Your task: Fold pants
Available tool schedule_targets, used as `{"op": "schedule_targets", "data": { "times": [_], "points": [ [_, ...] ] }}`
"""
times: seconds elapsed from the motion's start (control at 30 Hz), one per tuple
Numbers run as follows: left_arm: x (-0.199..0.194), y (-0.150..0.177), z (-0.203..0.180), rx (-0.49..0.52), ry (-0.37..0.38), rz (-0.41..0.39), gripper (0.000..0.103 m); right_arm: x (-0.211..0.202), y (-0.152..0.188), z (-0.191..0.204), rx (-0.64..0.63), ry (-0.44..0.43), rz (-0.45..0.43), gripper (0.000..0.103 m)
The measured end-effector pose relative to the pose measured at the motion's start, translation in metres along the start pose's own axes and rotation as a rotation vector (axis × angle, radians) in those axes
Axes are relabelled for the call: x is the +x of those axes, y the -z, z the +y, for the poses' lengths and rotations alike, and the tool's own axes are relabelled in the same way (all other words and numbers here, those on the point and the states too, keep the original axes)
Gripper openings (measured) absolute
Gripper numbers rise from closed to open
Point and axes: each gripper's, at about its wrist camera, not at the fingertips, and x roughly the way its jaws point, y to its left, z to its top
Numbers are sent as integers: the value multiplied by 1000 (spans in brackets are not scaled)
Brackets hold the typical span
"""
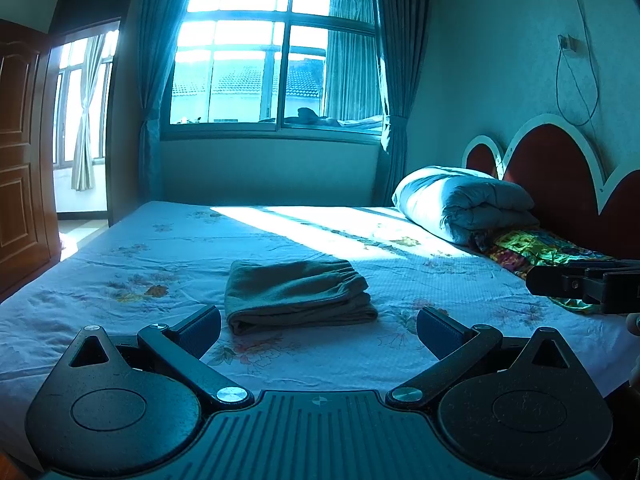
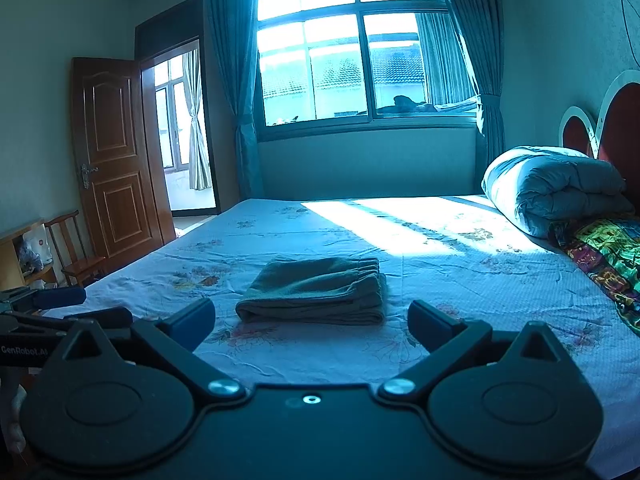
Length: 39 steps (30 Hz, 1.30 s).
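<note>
Grey-green pants (image 1: 298,296) lie folded into a compact rectangle on the floral bedsheet (image 1: 120,264), elastic waistband on the right side. The same pants (image 2: 316,290) sit mid-bed in the right wrist view. My left gripper (image 1: 318,330) hovers just short of the bundle, open and holding nothing. My right gripper (image 2: 312,322) is likewise open and apart from the pants, a little nearer than the fold edge. The right gripper (image 1: 584,286) shows at the right edge of the left wrist view, and the left gripper (image 2: 76,312) at the left edge of the right wrist view.
A rolled quilt (image 1: 464,204) and a colourful blanket (image 1: 536,248) lie by the red headboard (image 1: 560,168) on the right. A window with curtains (image 1: 276,64) is behind the bed. A wooden door (image 2: 116,160) and chair (image 2: 74,248) stand left.
</note>
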Motion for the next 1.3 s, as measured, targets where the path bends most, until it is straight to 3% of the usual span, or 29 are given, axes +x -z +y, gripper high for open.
{"op": "schedule_targets", "data": {
  "times": [1.3],
  "points": [
    [1,-2,0,-2,8,-9,103,2,1,-4,-6,-5,6,97]
  ]
}}
